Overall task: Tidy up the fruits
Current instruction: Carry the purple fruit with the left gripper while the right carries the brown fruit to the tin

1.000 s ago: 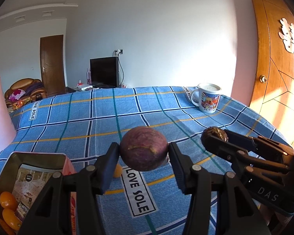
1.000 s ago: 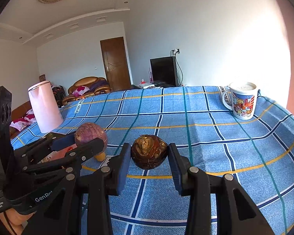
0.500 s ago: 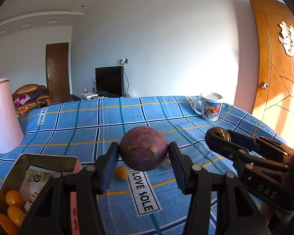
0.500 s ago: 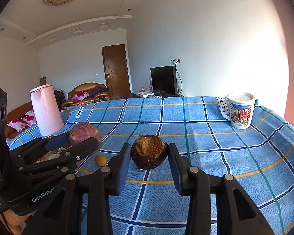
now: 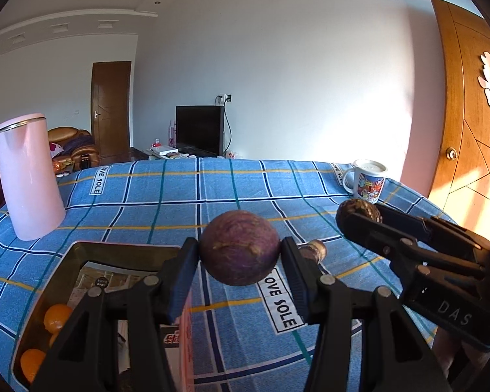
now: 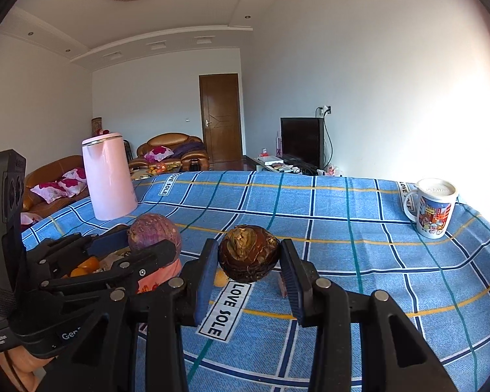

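gripping a purple fruit (image 5: 240, 248) above the near counter (image 5: 179, 202), the left gripper (image 5: 240, 261) is hovering beside the tin (image 5: 65, 261); the right gripper (image 6: 249, 254) is clenching a brown fruit (image 6: 249, 253) to its right.

A round purple fruit (image 5: 240, 248) with a dull, bumpy skin hangs in the air over the blue checked cloth, squeezed from both sides. A smaller brown fruit (image 6: 249, 254) (wrinkly, with a dry cracked top) is squeezed the same way just beside it. Three little orange fruits (image 5: 57, 316) lie in one corner of an open tin box (image 5: 121, 250) on the cloth. One more tiny orange fruit (image 6: 220, 278) sits alone on the cloth near the box. A small brown piece (image 5: 315, 250) lies on the cloth too.
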Motion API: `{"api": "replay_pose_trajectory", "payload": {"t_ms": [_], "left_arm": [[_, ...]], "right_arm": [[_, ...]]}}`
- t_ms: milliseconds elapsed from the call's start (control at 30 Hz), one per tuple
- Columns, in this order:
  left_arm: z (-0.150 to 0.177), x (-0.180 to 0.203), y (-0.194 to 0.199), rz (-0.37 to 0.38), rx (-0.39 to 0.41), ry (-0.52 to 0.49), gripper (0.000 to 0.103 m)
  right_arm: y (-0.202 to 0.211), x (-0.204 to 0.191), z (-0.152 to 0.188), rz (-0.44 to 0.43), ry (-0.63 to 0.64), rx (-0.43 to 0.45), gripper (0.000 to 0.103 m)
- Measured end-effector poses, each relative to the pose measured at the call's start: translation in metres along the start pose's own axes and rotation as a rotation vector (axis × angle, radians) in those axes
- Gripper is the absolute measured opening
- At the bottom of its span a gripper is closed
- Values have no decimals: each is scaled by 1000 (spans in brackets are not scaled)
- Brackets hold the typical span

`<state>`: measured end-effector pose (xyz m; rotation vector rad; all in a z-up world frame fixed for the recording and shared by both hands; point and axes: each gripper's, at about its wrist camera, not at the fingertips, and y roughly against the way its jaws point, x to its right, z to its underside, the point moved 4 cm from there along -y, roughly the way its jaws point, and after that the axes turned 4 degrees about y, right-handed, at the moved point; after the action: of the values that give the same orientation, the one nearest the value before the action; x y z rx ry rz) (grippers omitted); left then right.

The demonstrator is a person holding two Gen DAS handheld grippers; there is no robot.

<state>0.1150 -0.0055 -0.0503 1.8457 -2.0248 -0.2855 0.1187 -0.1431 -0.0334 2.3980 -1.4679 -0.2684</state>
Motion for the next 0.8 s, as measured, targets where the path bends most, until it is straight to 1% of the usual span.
{"api": "replay_pose_trajectory", "payload": {"t_ms": [200, 400, 633, 800], "left_arm": [[-5, -32, 16, -26, -5, 46, 54], [-11, -70, 25, -80, -13, 92, 54], [-3, -110, 20, -118, -69, 165, 54], [5, -127, 18, -140, -94, 194, 54]], "right_arm": [[-14, -24, -5, -73, 11, -27, 41], [-30, -57, -8, -146, 49, -55, 41], [-49, -95, -3, -217, 104, -96, 41], [-62, -123, 7, -264, 153, -141, 41]]}}
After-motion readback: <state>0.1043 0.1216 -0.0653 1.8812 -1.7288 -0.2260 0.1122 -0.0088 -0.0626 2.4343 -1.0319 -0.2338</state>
